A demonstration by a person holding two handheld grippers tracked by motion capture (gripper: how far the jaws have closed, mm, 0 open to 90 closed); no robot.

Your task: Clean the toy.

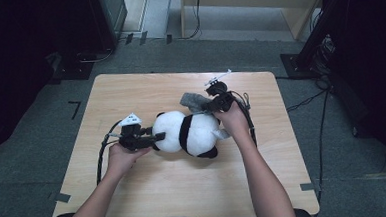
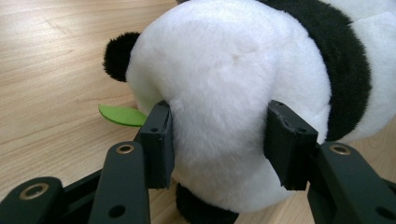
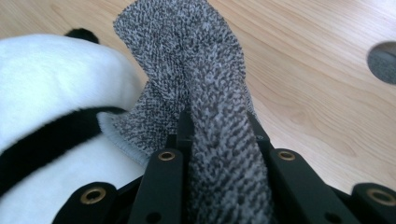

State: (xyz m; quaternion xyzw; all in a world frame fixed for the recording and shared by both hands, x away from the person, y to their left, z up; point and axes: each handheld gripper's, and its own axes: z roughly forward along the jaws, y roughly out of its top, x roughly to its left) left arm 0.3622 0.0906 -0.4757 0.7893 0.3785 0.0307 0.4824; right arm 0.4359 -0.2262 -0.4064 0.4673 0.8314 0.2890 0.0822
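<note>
**Toy panda gripped at one end, grey cloth pinched at the other**

A stuffed panda (image 1: 187, 134) lies on its side near the middle of the wooden table (image 1: 150, 191), its white body crossed by a black band. The left tool (image 1: 155, 137) comes in from the left of the high view and has the panda's round white end between its jaws. In the left gripper view the two black pads press into the fur (image 2: 219, 116) on either side, so the jaws stand part-way open and are clamped on the soft body. A small green leaf (image 2: 122, 115) lies flat on the table just beside the panda, near a black ear.

The right tool (image 1: 212, 106) sits at the far right side of the panda, held by the person's right hand (image 1: 234, 122). Its jaws are nearly closed and pinch a strip of speckled grey knitted cloth (image 3: 205, 93). In the right gripper view the cloth rises from between the jaws, folds over at the top and drapes down against the panda's white and black side, touching it. In the high view the cloth (image 1: 193, 102) lies on the table just beyond the panda, at its upper right edge.

The person's forearms reach in from the near edge of the table, one to each tool.
</note>
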